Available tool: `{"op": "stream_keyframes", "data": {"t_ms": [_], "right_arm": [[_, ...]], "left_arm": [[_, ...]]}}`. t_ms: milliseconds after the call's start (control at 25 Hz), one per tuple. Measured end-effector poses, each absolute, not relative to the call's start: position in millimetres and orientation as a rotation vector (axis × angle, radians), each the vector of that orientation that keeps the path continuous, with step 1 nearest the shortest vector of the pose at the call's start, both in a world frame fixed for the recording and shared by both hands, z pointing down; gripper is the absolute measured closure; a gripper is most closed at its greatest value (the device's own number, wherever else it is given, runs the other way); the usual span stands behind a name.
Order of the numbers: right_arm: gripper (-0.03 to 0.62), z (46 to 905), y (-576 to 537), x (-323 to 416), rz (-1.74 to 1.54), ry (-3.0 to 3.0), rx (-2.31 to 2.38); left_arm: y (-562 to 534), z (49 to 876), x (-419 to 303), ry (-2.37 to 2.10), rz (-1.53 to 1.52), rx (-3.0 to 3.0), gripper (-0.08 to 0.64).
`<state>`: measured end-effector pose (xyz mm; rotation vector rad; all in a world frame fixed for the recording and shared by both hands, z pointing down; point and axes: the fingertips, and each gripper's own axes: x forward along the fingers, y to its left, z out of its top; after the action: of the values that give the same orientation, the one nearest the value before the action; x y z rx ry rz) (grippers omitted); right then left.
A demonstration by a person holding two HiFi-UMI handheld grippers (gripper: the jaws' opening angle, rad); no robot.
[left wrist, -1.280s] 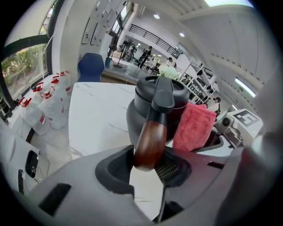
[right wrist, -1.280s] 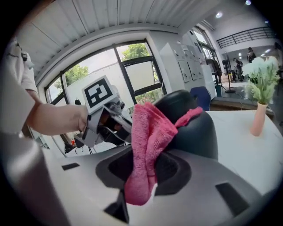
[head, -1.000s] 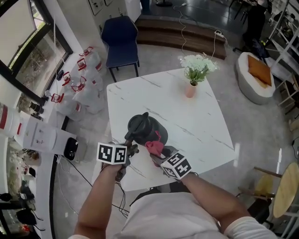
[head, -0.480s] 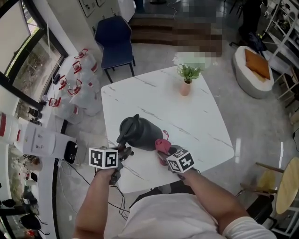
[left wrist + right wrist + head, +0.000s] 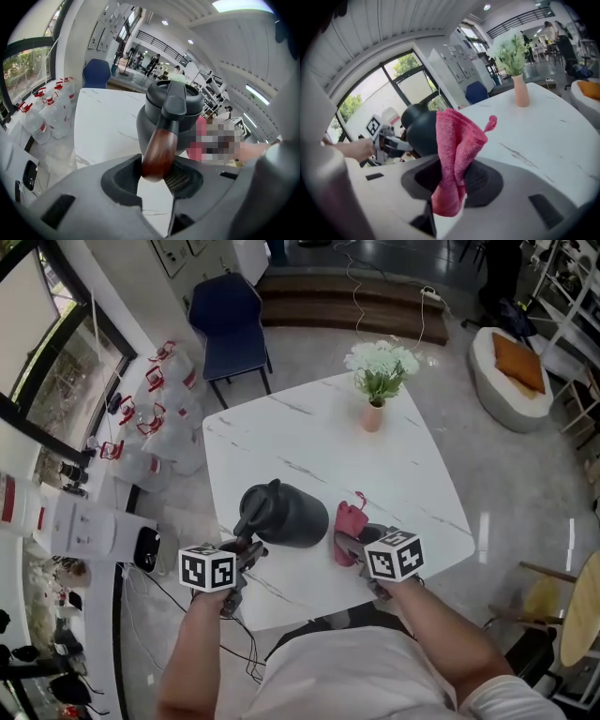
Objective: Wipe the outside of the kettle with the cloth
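Note:
A dark grey kettle (image 5: pixel 286 515) with a brown wooden handle (image 5: pixel 158 152) stands on the white marble table (image 5: pixel 356 465) near its front edge. My left gripper (image 5: pixel 246 554) is shut on that handle, its pads on both sides of the wood. My right gripper (image 5: pixel 349 545) is shut on a pink cloth (image 5: pixel 351 518) and holds it upright just right of the kettle (image 5: pixel 421 130), slightly apart from its side. In the right gripper view the pink cloth (image 5: pixel 454 154) stands up bunched between the jaws.
A pink vase with white flowers (image 5: pixel 377 381) stands at the table's far side. A blue chair (image 5: pixel 228 320) sits beyond the far corner. Water jugs (image 5: pixel 155 418) and a cable lie on the floor at the left. The table edge (image 5: pixel 309 610) is close to me.
My right gripper swung the cloth from the kettle's near side out to its right and rolled more upright. The left gripper kept its hold on the handle.

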<state>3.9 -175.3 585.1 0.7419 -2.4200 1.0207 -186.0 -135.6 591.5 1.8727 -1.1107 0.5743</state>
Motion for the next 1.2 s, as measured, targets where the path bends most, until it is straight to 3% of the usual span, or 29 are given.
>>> {"op": "stream_keyframes", "data": {"t_ms": [240, 360, 600, 1200], "right_arm": [[0.472, 483.4, -173.0, -48.1, 1.304, -2.742, 0.576], [0.471, 468.6, -176.9, -74.5, 1.274, -2.763, 0.546], [0.471, 473.1, -185.0, -90.0, 1.214, -2.673, 0.546], [0.468, 535.1, -186.6, -36.6, 1.263, -2.571, 0.712]], "left_arm": [[-132.4, 591.3, -183.3, -1.118, 0.600, 1.896, 0.431], [-132.6, 591.5, -182.0, -1.129, 0.620, 1.913, 0.431], [-134.5, 590.6, -181.3, -1.134, 0.657, 1.941, 0.431], [-136.6, 591.5, -184.7, -1.111, 0.744, 2.002, 0.432]]}}
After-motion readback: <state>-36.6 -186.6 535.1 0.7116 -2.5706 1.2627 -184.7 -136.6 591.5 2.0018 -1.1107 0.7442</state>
